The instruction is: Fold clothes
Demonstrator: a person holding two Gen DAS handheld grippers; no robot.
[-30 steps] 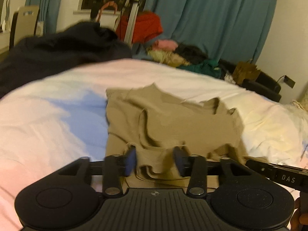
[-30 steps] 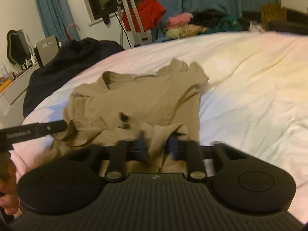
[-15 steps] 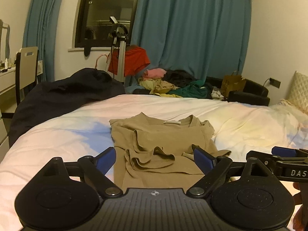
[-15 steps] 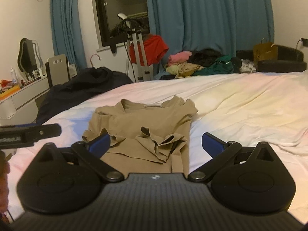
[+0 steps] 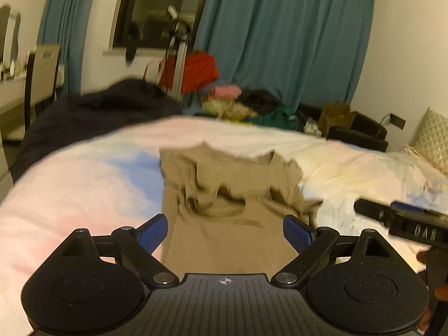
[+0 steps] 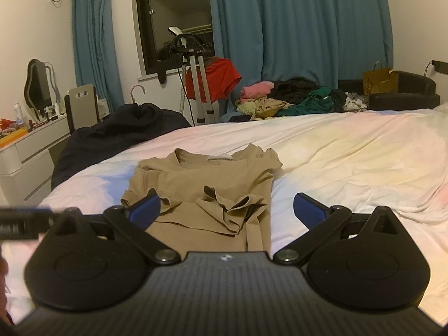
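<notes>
Left wrist view: the left tongs [image 5: 225, 231] gape wide, empty, over the tan shirt [image 5: 232, 218] on the bed [image 5: 84, 184].

Right wrist view: the right tongs [image 6: 226, 210] likewise gape empty; the shirt [image 6: 207, 196] lies with sleeves tucked in. Probably mid-fold: next, grip the hem.

Left hand-held gripper [image 5: 225, 231] now spread wide and off the tan T-shirt [image 5: 229, 196], one second ago pinched on its bunched hem, right hand-held gripper [image 6: 226, 210] likewise released and drawn back, shirt hem now lying folded up over the body on the bed [image 6: 350, 151]
</notes>
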